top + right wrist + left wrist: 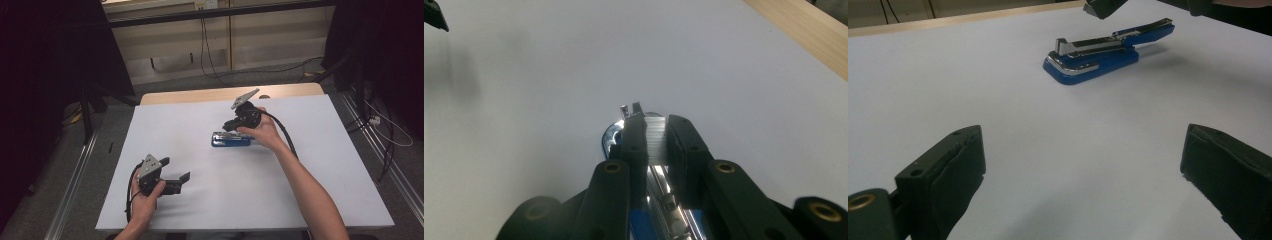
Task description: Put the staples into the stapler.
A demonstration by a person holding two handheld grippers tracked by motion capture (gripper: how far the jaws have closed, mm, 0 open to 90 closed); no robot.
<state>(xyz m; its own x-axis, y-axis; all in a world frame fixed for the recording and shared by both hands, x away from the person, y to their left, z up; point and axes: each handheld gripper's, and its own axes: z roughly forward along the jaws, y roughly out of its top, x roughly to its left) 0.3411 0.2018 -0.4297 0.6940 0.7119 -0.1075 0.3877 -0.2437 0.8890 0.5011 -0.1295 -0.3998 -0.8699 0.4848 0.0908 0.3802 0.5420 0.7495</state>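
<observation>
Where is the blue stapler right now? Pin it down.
In the high view the blue stapler lies on the white table, right of centre, directly under the right gripper; the left gripper is well apart from it.

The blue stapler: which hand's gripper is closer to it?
Right. The right gripper is directly over the stapler, holding a strip of staples above it. The left gripper sits well away, open, nearer the table's front-left.

Left gripper (pixel 176 171): black body, two blocky black jaws, grey three-cornered plate on top, brass-ringed screw holes, black cable looping off behind. Right gripper (pixel 230 125): same build, thick black cable. Both forearms bare, no sleeves.
</observation>
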